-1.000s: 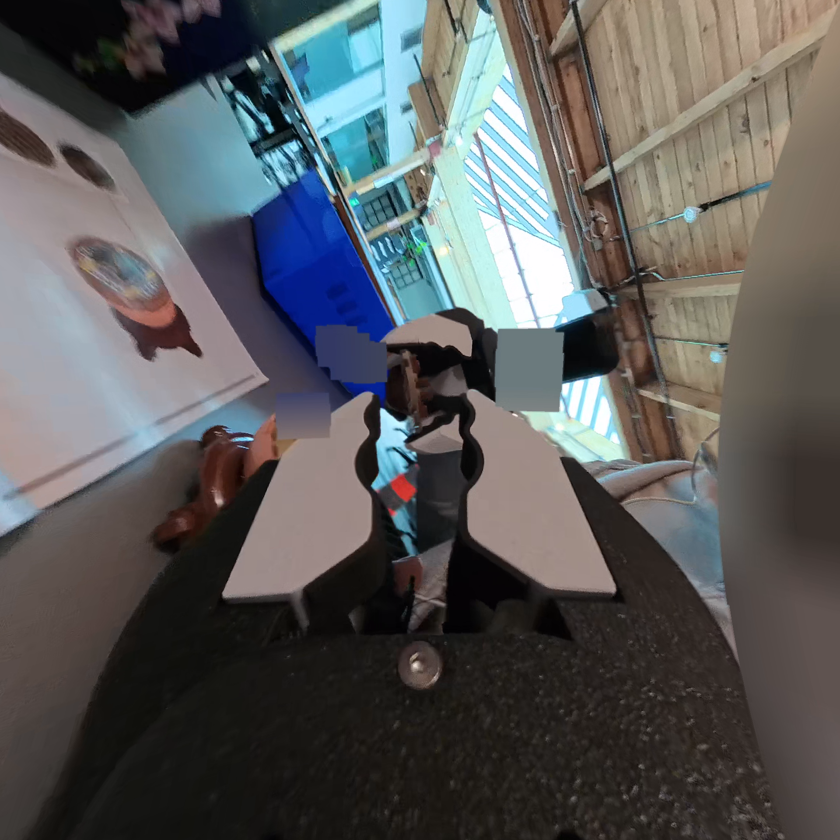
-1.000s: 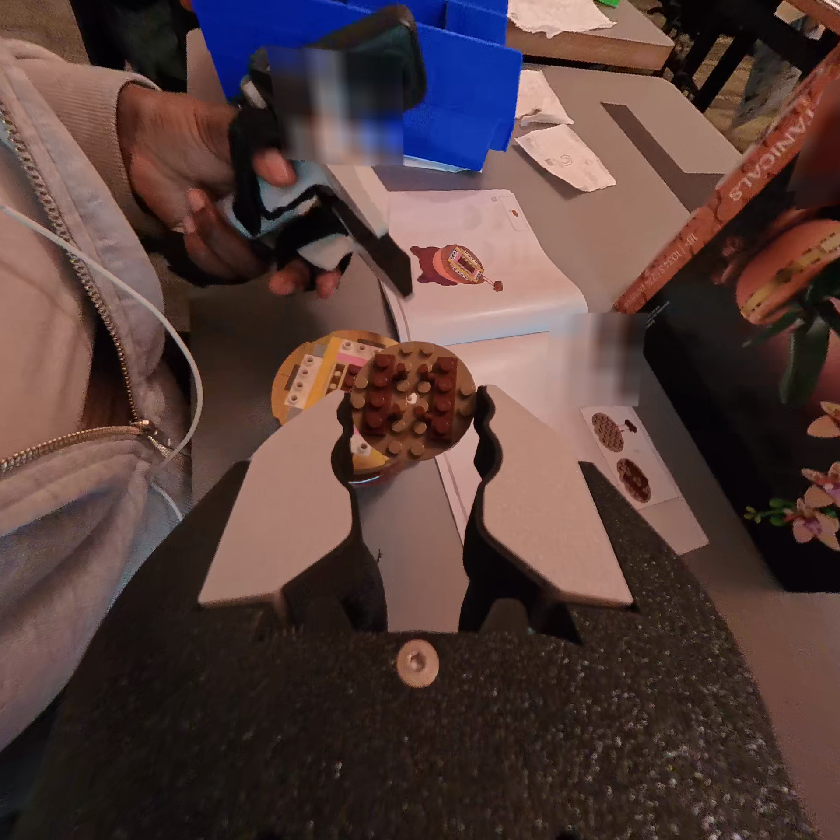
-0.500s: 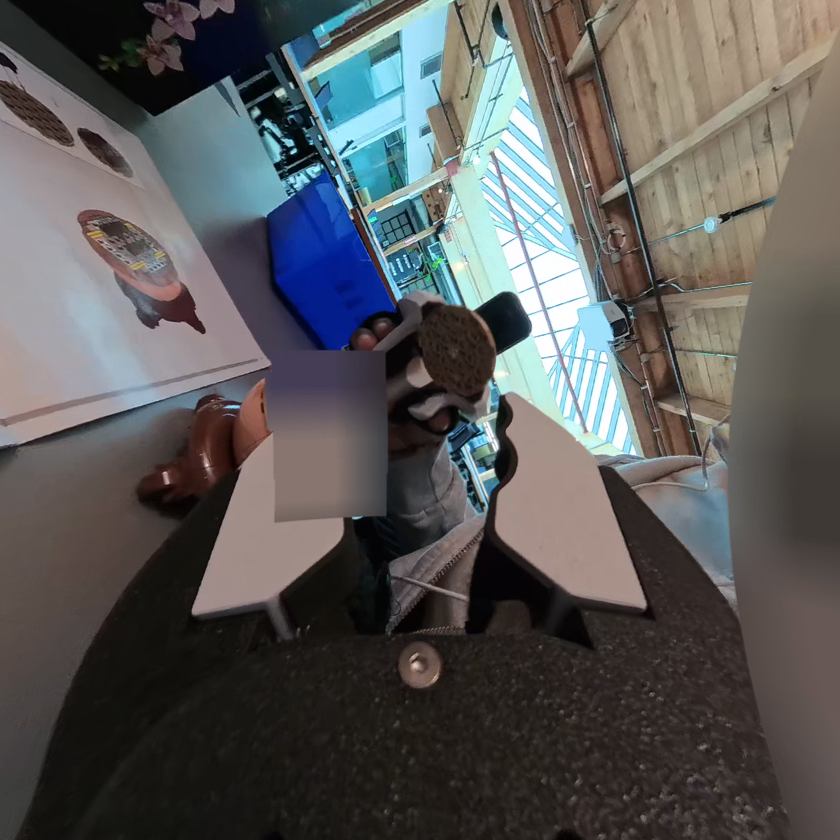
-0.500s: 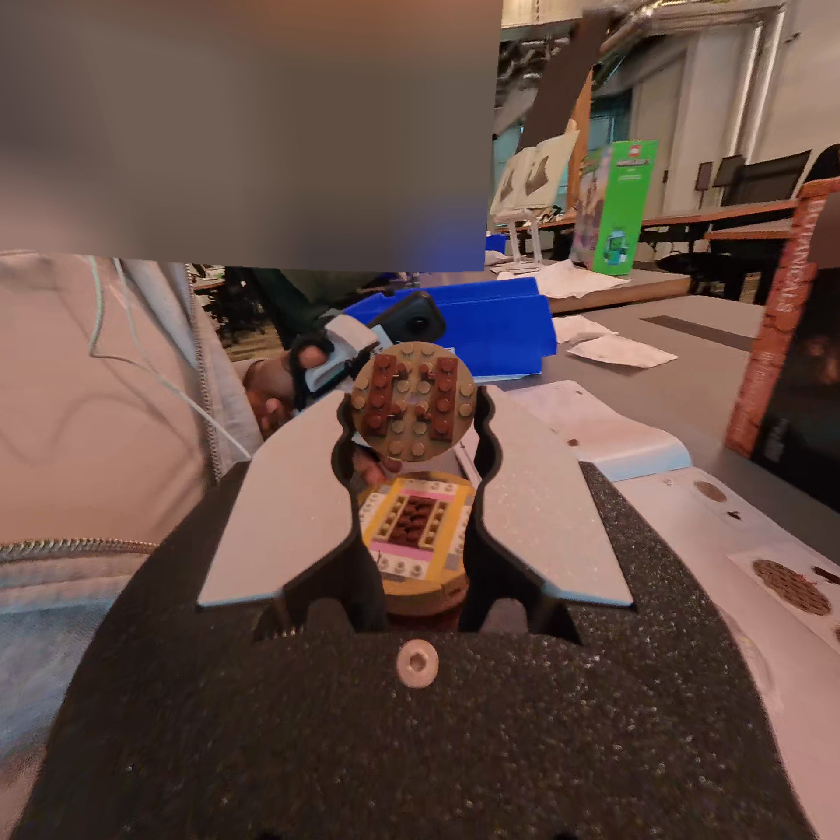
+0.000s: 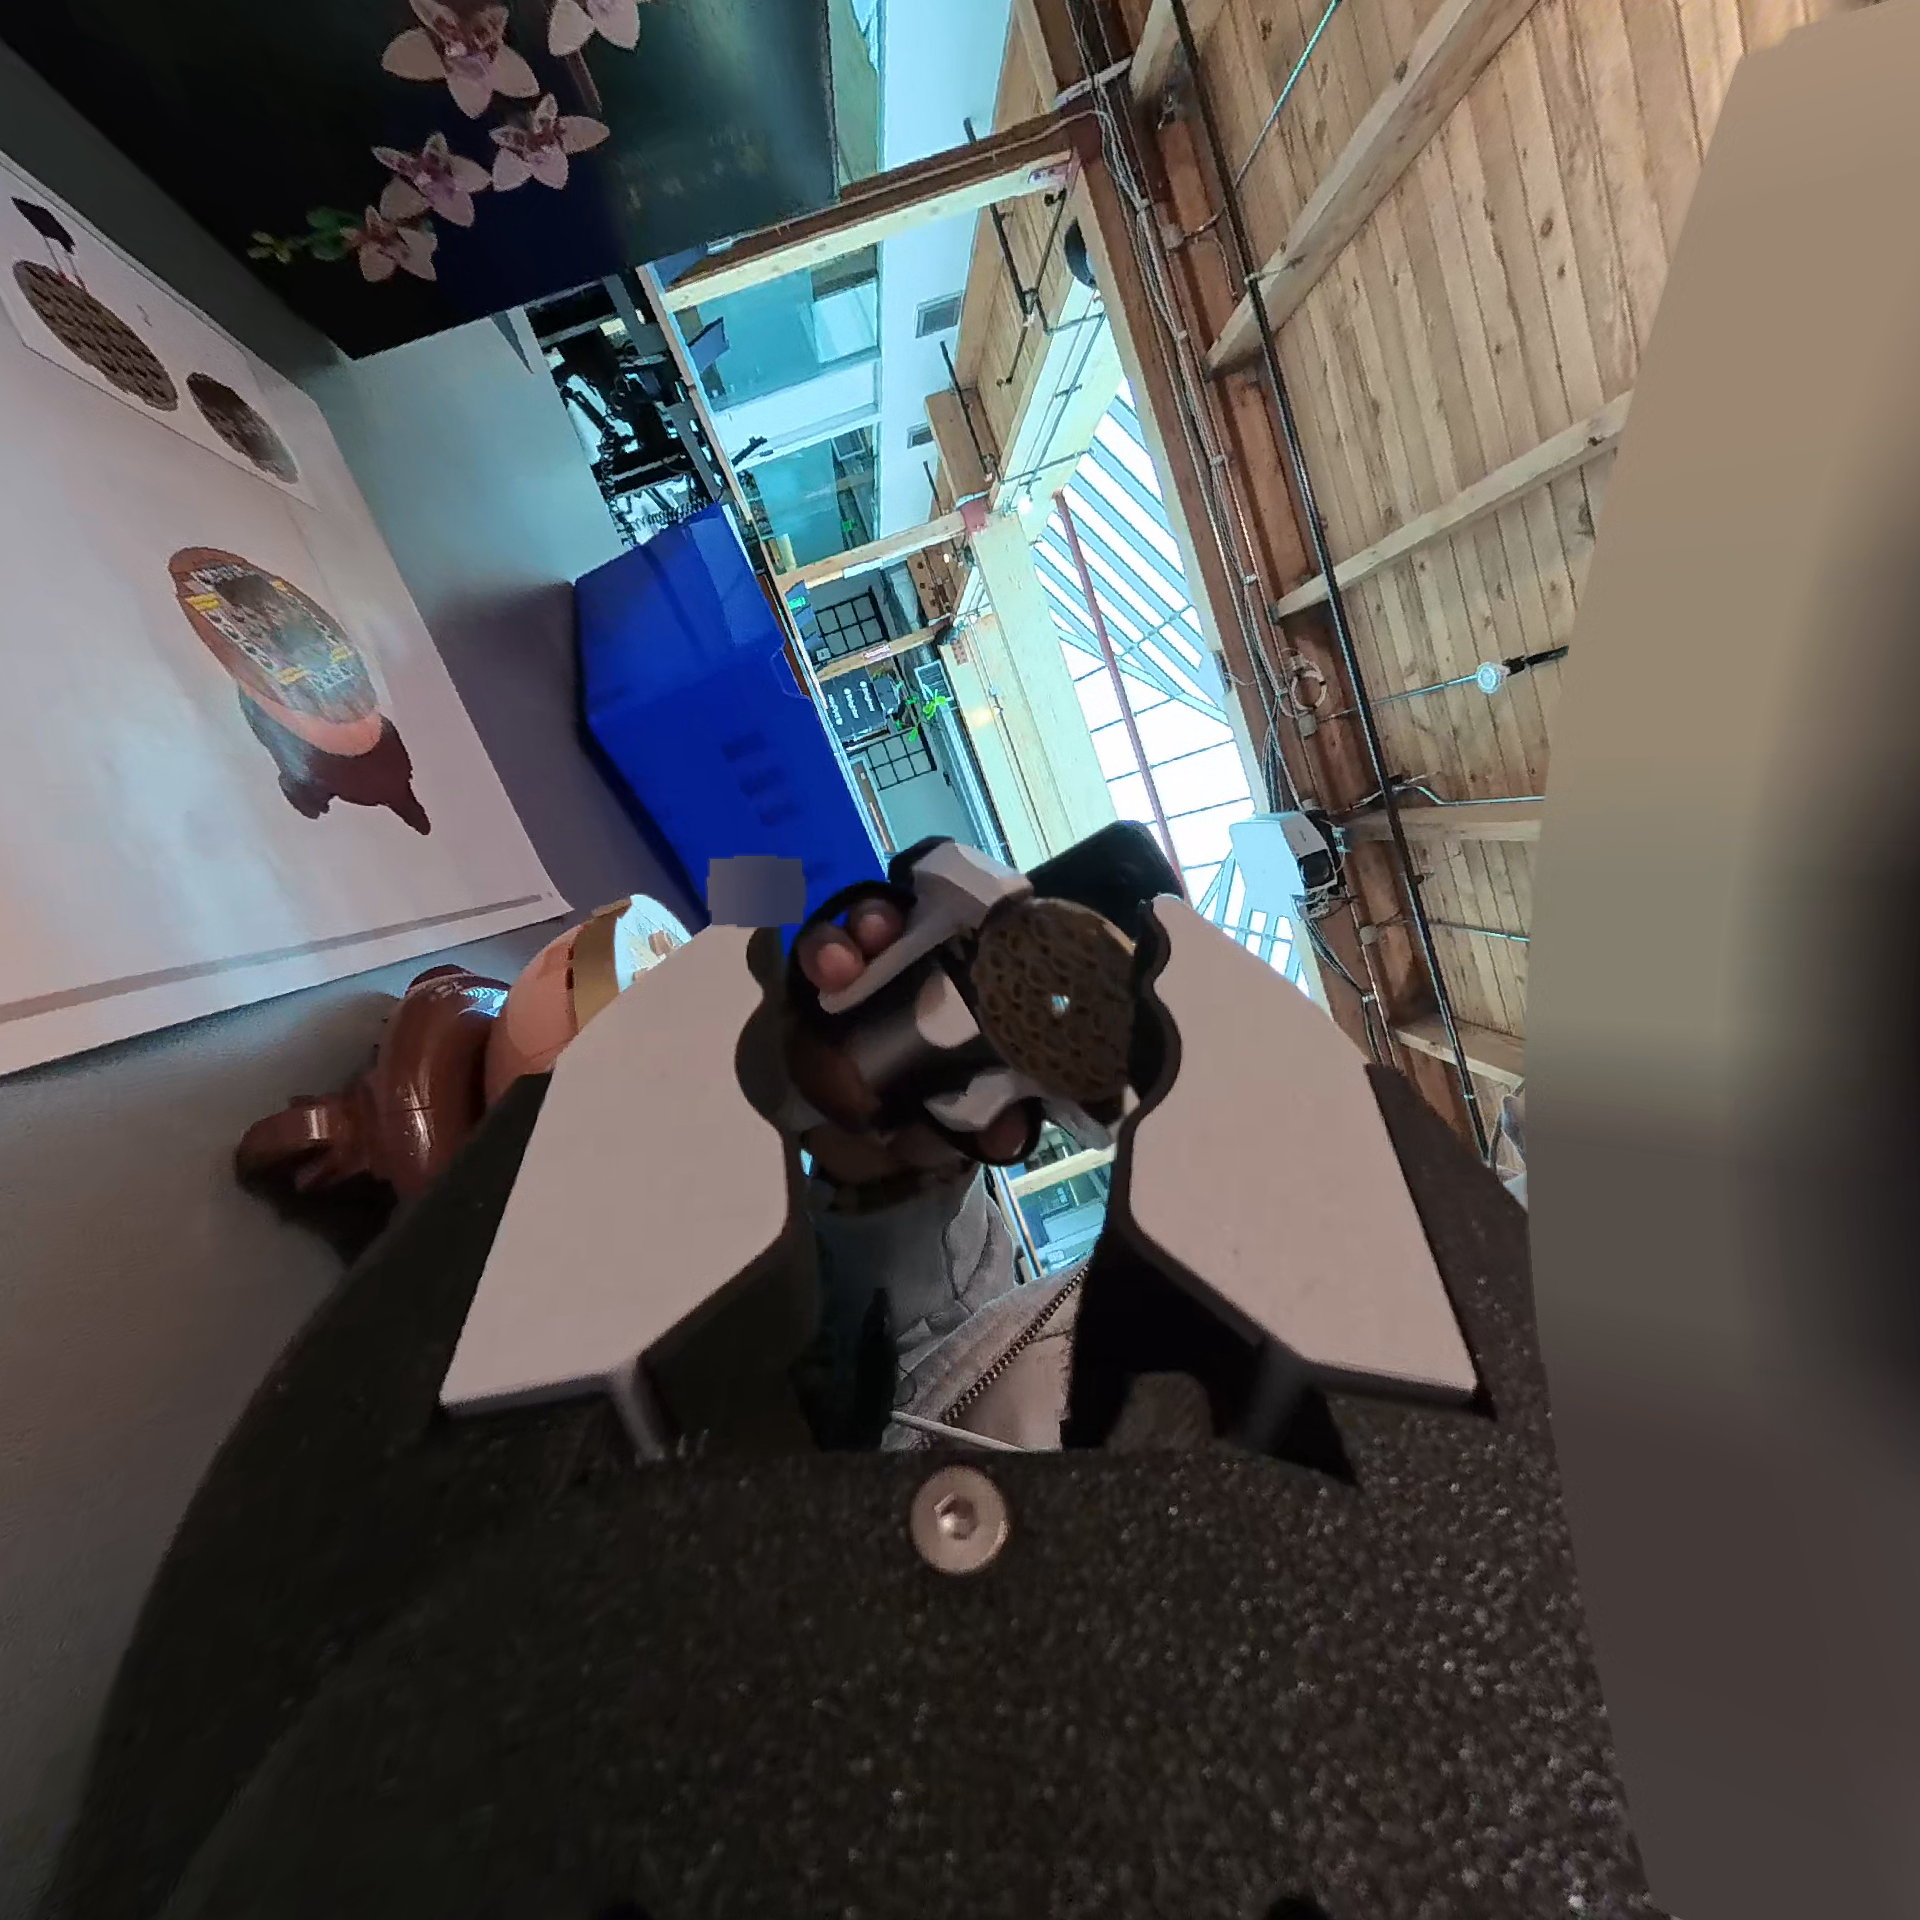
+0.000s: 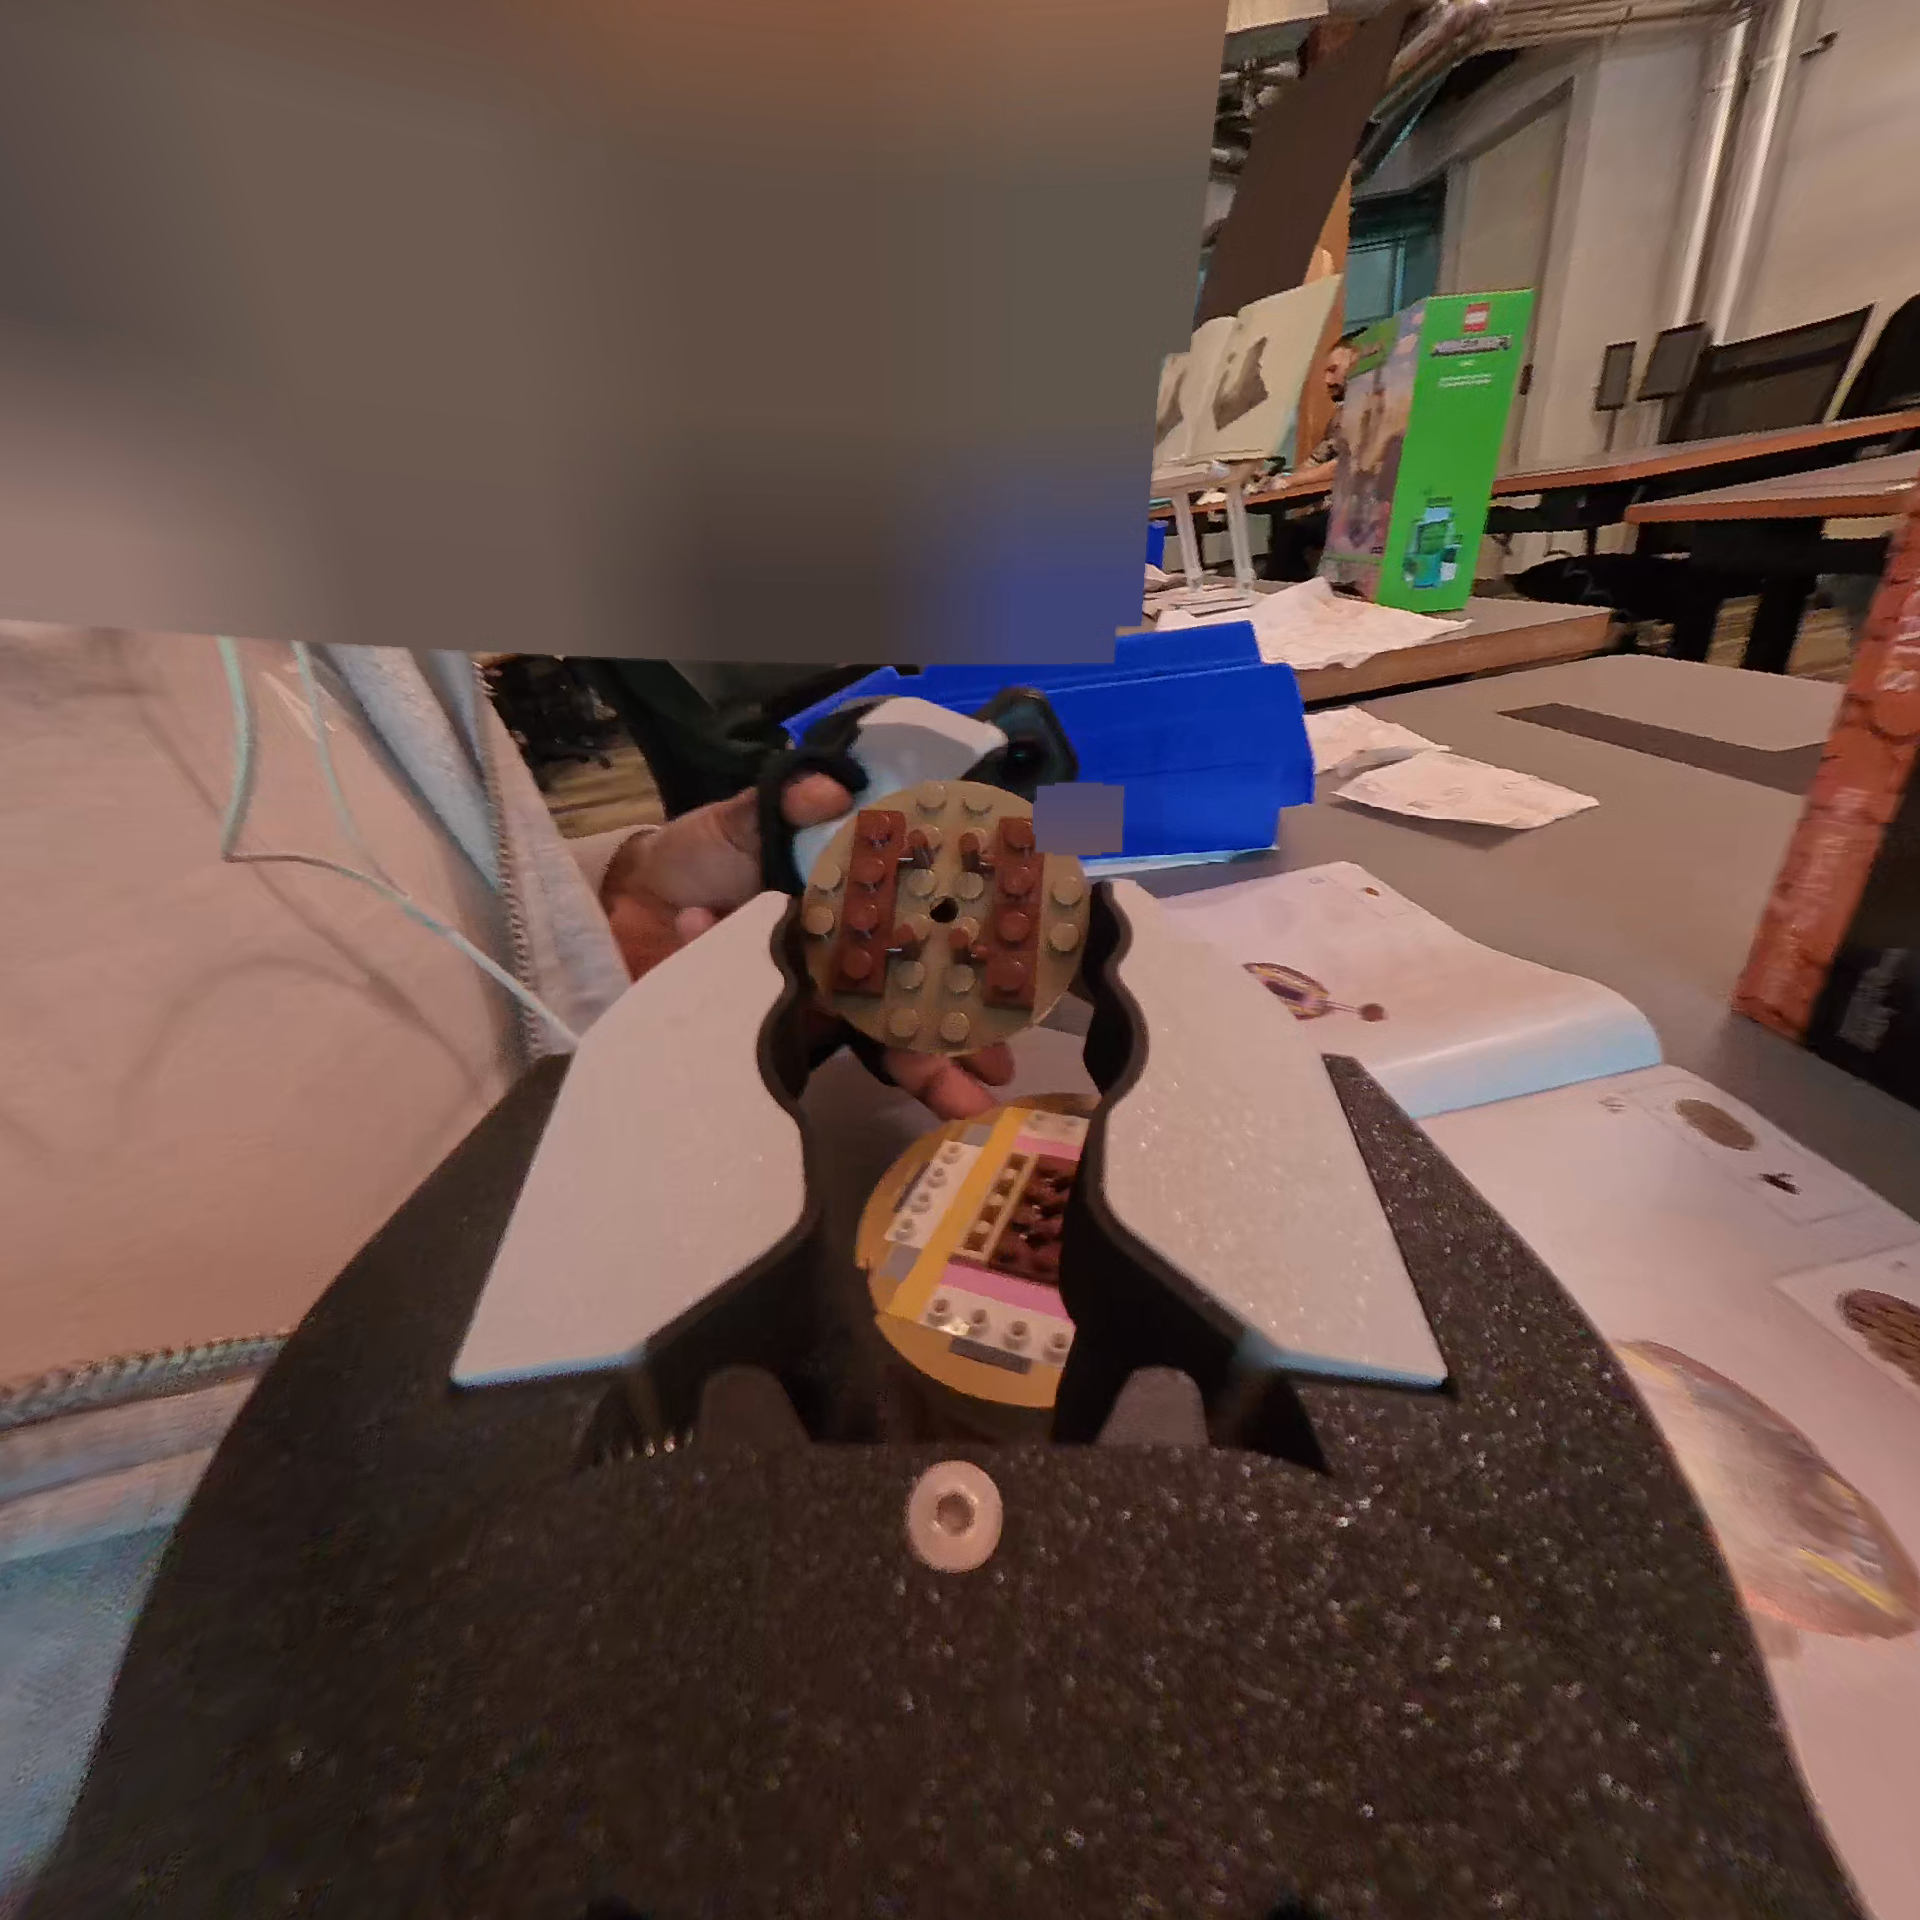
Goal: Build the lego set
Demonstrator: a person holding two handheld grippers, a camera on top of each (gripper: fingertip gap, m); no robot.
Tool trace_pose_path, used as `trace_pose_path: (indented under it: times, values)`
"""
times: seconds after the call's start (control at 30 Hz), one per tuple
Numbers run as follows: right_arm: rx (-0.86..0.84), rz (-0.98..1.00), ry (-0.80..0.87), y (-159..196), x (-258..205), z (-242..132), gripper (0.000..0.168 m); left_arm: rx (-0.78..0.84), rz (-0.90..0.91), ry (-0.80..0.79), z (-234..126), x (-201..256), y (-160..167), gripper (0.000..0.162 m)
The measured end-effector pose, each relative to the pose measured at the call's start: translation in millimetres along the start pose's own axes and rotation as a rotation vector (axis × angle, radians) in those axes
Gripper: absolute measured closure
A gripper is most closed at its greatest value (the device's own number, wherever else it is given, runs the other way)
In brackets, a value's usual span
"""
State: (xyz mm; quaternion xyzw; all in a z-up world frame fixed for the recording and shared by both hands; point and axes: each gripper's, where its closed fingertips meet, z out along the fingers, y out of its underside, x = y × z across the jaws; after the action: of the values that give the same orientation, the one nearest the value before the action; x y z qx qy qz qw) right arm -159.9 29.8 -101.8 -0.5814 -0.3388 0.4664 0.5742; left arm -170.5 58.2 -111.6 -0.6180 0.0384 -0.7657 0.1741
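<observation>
A: What has changed? Biggest first.

B: The right hand-held gripper (image 6: 940, 925) has swung up from the counter (image 6: 1621, 727) to face the left hand-held gripper (image 5: 951, 1003), whose fingers have spread wide and empty. The right one is clamped on the round tan plate (image 6: 945, 920). I'd judge a handover or an inspection.

A: And the base?

B: The round lego base (image 6: 977, 1236) sits on the counter below. The right view shows the plate's studs and brown strips; the left view shows its honeycomb underside and the base's brown feet.
</observation>
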Motion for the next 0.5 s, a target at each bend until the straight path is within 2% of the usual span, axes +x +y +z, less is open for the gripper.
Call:
trace_pose_path:
  times: [0.13, 0.23, 0.33, 0.4, 0.43, 0.5]
  values:
    - [-0.042, -0.123, 0.040, -0.2, 15.2, -10.7, 0.118, 0.004, 0.024, -0.054, -4.8, -9.9, -1.3, 0.101]
    - [-0.080, -0.222, 0.080, 4.5, 46.8, -31.5, 0.117, 0.040, 0.151, -0.242, -22.2, -32.8, -14.8, 0.101]
    - [-0.166, -0.127, 0.063, 23.1, 71.6, -42.3, 0.117, 0.093, 0.289, -0.435, -41.5, -46.3, -35.0, 0.094]
    - [-0.145, -0.075, 0.018, 22.3, 69.1, -38.9, 0.117, 0.127, 0.324, -0.518, -49.3, -53.4, -46.8, 0.086]
    - [-0.119, -0.055, 0.000, 18.3, 65.8, -36.1, 0.117, 0.140, 0.316, -0.525, -50.0, -56.6, -51.6, 0.083]
    - [-0.052, 0.003, -0.034, 8.6, 57.7, -30.1, 0.117, 0.185, 0.264, -0.474, -47.4, -57.6, -62.6, 0.086]
